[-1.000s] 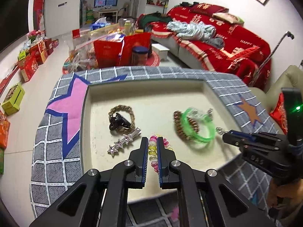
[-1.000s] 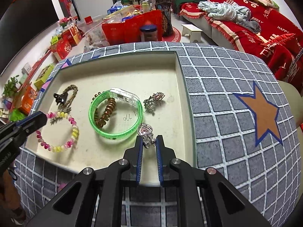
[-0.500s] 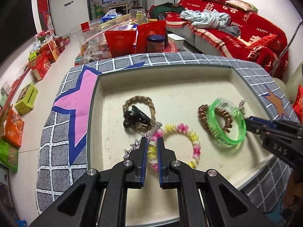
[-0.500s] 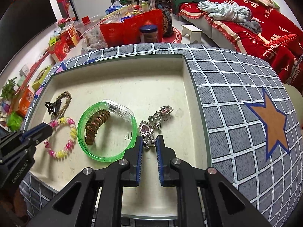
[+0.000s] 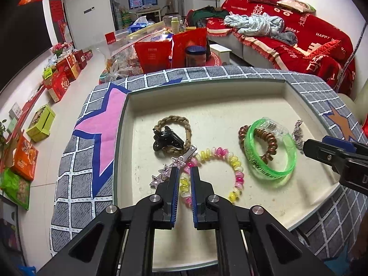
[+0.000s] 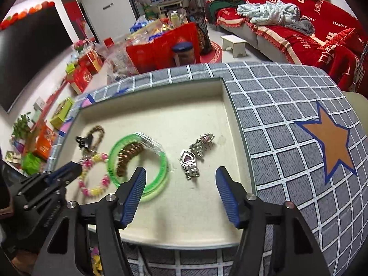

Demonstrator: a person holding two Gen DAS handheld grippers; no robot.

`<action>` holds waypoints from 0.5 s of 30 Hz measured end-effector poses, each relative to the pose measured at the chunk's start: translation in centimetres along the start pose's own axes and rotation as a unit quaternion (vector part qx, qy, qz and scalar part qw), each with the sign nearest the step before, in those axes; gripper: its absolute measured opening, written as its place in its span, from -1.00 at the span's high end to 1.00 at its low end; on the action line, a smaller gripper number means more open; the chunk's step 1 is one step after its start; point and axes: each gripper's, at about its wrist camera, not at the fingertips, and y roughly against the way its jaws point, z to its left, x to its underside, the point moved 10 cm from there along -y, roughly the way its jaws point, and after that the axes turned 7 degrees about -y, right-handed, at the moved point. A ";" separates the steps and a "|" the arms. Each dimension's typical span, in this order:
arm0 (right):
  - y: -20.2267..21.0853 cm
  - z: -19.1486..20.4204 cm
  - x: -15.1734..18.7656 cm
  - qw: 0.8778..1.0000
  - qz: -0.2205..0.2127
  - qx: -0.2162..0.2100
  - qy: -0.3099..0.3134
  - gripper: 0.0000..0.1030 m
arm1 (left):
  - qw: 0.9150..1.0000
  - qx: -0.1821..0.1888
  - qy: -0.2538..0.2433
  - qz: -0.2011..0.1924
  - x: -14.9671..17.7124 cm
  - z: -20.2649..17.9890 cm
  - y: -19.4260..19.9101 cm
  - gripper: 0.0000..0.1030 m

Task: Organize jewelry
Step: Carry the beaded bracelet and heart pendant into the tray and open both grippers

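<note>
A cream tray (image 5: 207,105) holds the jewelry. My left gripper (image 5: 184,170) is shut on a pink and yellow bead bracelet (image 5: 230,158), which lies on the tray floor. Beside it lie a silver star clip (image 5: 165,170), a black claw clip (image 5: 166,138) on a braided band (image 5: 187,128), and a green bangle (image 5: 269,151) around a brown coil tie (image 5: 266,140). My right gripper (image 6: 180,172) is open and empty above a silver heart-shaped brooch (image 6: 188,161), with another silver piece (image 6: 202,142) behind it. The green bangle (image 6: 138,165) and bead bracelet (image 6: 92,174) also show there.
The tray (image 6: 161,105) sits in a grey checked cushioned top with a pink star (image 5: 99,126) at left and an orange star (image 6: 331,142) at right. Red bags, boxes and a red sofa (image 5: 299,34) stand beyond the table.
My right gripper has opened and let go of the heart brooch, which now lies on the tray. My left gripper has drawn the bead bracelet left, nearer the star clip.
</note>
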 end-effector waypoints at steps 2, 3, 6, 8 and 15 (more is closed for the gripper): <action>0.7 0.3 0.0 1.000 -0.007 -0.006 -0.003 -0.30 | 1.000 0.003 0.002 -0.006 -0.2 -0.1 0.3 0.47; 1.0 0.4 0.0 1.000 -0.010 -0.009 -0.006 -0.31 | 1.000 0.002 0.001 -0.009 -0.3 -0.1 0.4 0.47; 2.0 0.3 -0.1 1.000 -0.018 -0.016 -0.015 -0.33 | 1.000 -0.001 0.002 -0.012 -0.6 -0.1 0.5 0.47; 2.4 0.3 -0.1 0.999 -0.021 -0.019 -0.017 -0.34 | 1.000 0.000 0.005 -0.011 -0.7 0.0 0.5 0.47; 3.2 -0.2 0.0 0.999 -0.028 -0.020 -0.023 -0.34 | 1.000 -0.011 0.004 -0.018 -1.0 0.3 0.9 0.46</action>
